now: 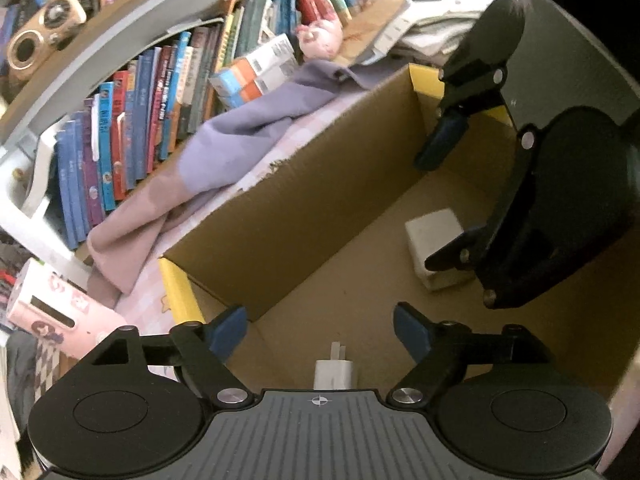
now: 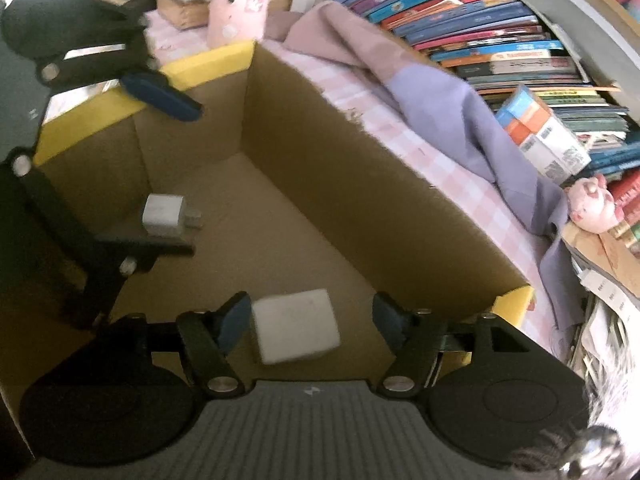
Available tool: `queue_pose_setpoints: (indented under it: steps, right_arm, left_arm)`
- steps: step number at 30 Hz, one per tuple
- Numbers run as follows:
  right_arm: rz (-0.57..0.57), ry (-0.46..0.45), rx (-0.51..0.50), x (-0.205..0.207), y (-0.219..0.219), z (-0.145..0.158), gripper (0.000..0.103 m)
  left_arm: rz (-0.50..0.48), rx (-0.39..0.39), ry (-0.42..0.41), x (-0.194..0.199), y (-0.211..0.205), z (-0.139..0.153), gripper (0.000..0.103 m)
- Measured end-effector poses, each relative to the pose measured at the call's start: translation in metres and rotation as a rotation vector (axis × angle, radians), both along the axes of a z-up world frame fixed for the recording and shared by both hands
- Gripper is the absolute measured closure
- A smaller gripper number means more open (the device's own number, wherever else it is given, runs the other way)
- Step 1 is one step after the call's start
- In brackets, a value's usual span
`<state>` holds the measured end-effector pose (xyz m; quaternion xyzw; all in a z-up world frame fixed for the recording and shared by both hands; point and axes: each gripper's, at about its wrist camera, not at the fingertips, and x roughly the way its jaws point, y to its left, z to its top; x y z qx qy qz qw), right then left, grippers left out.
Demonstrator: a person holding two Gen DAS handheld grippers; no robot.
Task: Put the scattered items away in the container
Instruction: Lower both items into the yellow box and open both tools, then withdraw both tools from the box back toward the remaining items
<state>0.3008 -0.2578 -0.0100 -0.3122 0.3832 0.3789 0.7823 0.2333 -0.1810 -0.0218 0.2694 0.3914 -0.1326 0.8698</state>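
An open cardboard box (image 1: 304,204) with yellow rim edges holds both grippers inside it; it also shows in the right wrist view (image 2: 360,184). My left gripper (image 1: 320,330) is open above a small white plug charger (image 1: 335,370) lying on the box floor. My right gripper (image 2: 312,320) is open, with a white cube adapter (image 2: 296,326) lying between its fingers, not gripped. The cube also shows in the left wrist view (image 1: 434,246), and the plug charger shows in the right wrist view (image 2: 166,216).
The box sits on a pink checked cloth (image 2: 452,176). A purple and pink garment (image 1: 224,152) lies beside it. Shelves of books (image 1: 132,132), a pink plush pig (image 1: 322,38), a pink box (image 1: 60,312) and a small radio (image 1: 40,34) surround it.
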Motion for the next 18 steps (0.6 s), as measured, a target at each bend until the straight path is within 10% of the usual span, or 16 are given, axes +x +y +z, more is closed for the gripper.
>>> queue_pose_setpoints:
  steps: [18]
  right_arm:
    - [-0.169, -0.178, 0.222, -0.053, -0.023, 0.067, 0.031]
  left_arm:
    - [0.091, -0.125, -0.205, -0.049, 0.019, 0.054, 0.015]
